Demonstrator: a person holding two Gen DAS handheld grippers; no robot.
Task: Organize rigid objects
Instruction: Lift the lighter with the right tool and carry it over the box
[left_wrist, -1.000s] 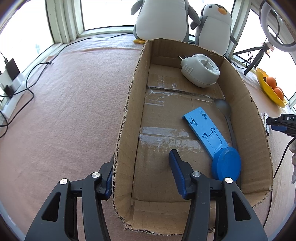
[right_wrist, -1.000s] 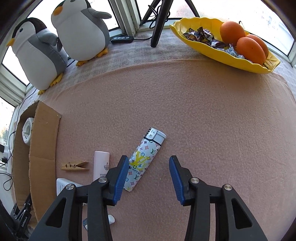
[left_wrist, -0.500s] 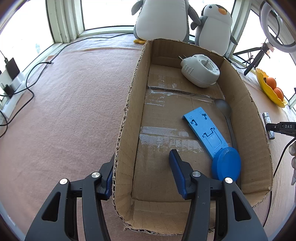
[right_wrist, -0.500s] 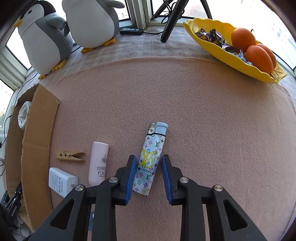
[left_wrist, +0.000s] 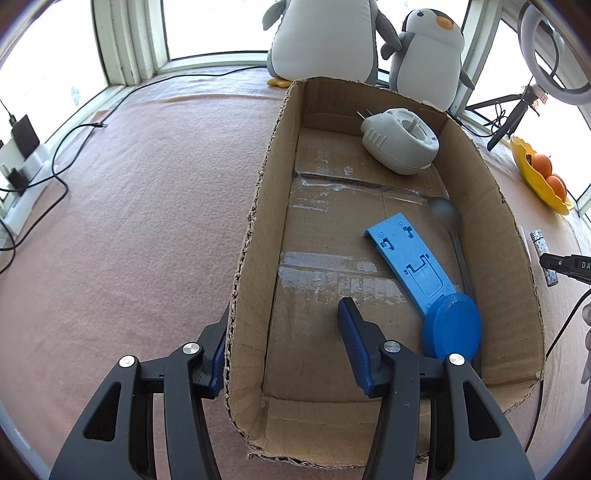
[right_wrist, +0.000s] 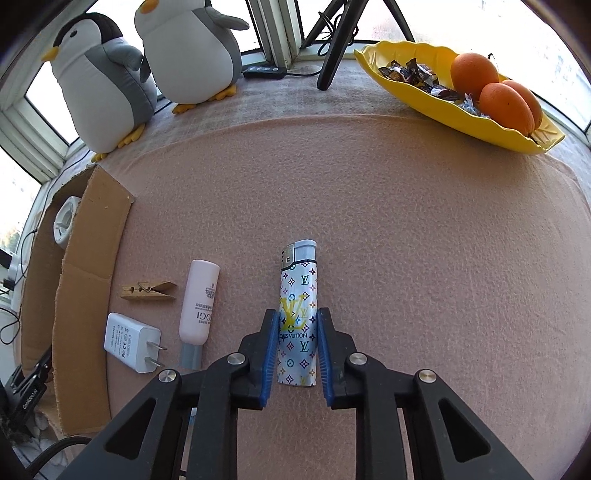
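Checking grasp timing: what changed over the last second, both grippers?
The right gripper closed from wide open onto the patterned lighter, which swung from slanted to lying straight between the pads. The left gripper stayed put, straddling the cardboard box wall. Box contents, clothespin, pink tube and charger unchanged.

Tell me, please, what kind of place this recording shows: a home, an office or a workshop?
Most likely a home, on a cloth-covered surface in a window bay. Two plush penguins sit by the windows, a yellow dish holds oranges and sweets, and a cardboard box takes small household things.
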